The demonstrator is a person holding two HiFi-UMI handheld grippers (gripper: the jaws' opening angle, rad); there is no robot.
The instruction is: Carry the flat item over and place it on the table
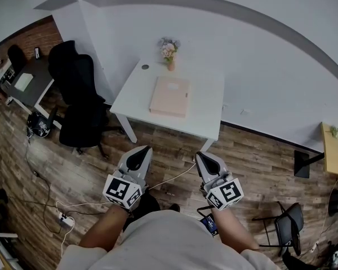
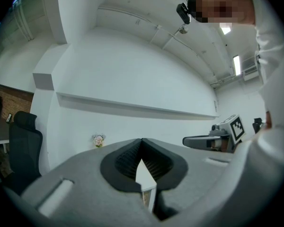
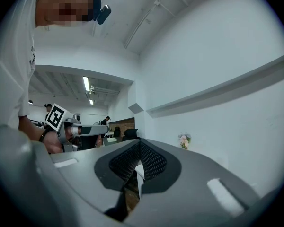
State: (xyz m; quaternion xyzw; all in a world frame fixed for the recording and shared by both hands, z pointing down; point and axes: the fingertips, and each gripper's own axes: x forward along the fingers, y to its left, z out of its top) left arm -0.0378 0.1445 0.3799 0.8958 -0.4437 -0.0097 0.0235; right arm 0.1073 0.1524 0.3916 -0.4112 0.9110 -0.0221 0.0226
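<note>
Pink flat item (image 1: pixel 169 96) lying flat near the middle of the white desk (image 1: pixel 208 120), square to its edges and touched by neither tool. Left hand-held gripper (image 1: pixel 141 151) and right hand-held gripper (image 1: pixel 206 156) are held low in front of the person, well apart from the desk; each has its jaws together with nothing between them. As things lie, the placing step appears complete, with no carrying left to do. The pictures alone cannot rule out that the item is instead waiting to be picked up. On the desk behind the item stands a small flower vase (image 1: pixel 169 52), clear of it, with a round cable hole (image 1: pixel 145 67) beside it. Two black office chairs (image 1: pixel 79 94) stand just left of the desk, with a darker desk (image 1: pixel 36 83) beyond them. A white cable (image 1: pixel 174 176) and a power strip (image 1: pixel 65 221) lie on the wooden floor (image 1: pixel 259 167) between person and desk, a likely trip hazard on any approach. A folding chair (image 1: pixel 287 224) stands off to the right, out of the way.
</note>
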